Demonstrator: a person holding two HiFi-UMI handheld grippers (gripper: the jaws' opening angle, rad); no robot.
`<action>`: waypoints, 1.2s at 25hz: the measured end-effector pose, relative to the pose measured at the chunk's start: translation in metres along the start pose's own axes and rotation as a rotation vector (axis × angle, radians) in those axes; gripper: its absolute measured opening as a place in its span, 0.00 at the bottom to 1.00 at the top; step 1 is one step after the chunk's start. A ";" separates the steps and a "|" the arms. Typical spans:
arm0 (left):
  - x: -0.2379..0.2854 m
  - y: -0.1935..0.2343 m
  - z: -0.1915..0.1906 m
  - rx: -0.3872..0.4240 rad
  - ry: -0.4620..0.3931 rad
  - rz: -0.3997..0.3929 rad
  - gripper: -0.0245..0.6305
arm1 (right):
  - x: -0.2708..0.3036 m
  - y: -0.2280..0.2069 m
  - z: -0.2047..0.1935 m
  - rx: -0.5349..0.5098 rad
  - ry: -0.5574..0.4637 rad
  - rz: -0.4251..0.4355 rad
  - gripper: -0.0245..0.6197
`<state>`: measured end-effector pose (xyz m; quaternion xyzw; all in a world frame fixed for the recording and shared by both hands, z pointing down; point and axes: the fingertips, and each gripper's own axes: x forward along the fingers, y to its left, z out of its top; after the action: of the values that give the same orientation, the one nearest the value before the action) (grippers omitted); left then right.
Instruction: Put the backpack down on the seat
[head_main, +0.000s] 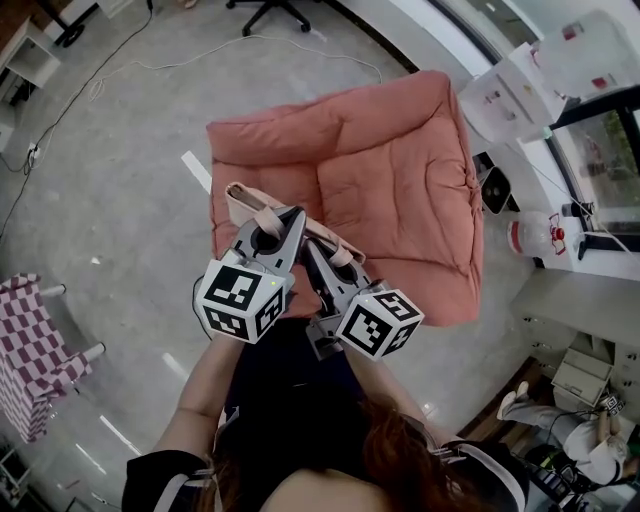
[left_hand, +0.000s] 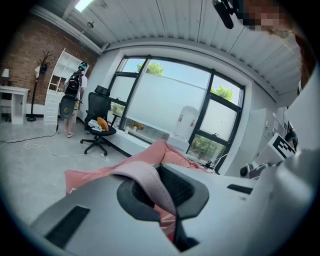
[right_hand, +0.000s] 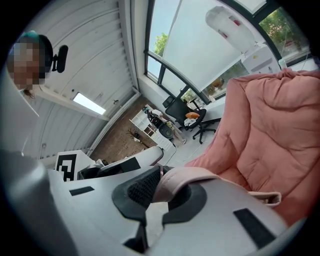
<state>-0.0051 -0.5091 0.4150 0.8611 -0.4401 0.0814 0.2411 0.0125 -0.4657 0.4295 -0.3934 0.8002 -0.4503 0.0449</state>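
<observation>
Head view, frame centre, holdings as follows. Grippers, grey, two-jaw, each carrying one black-and-white marker cube: two. Item one, the left gripper (head_main: 272, 228), centre-left, jaws clamped on a pale pink fabric strap (left_hand: 150, 182). Item two, the right gripper (head_main: 335, 258), just beside it, jaws clamped on a second pink strap (right_hand: 182, 176). Straps gripped: two, one per gripper. Pale pink fabric backpack (head_main: 243, 203): one, hanging from both grippers over the lower-left edge of the seat and mostly hidden beneath them. Whether it touches the cushion cannot be told. Salmon-pink quilted cushion seat (head_main: 400, 170): one, centre to upper right. Purple-and-white checked stool (head_main: 35, 350): one, lower left. Black swivel office chair (head_main: 268, 10): one, top edge.
</observation>
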 end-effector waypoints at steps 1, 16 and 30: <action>0.003 0.001 -0.003 -0.005 0.007 -0.003 0.07 | 0.001 -0.004 -0.002 0.008 0.003 -0.006 0.10; 0.042 0.008 -0.060 -0.050 0.123 -0.024 0.07 | 0.006 -0.062 -0.031 0.065 0.026 -0.085 0.10; 0.062 0.039 -0.103 -0.132 0.189 0.033 0.07 | 0.027 -0.092 -0.041 0.037 0.059 -0.118 0.10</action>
<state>0.0087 -0.5227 0.5402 0.8245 -0.4339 0.1371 0.3363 0.0311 -0.4817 0.5309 -0.4257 0.7682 -0.4781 0.0020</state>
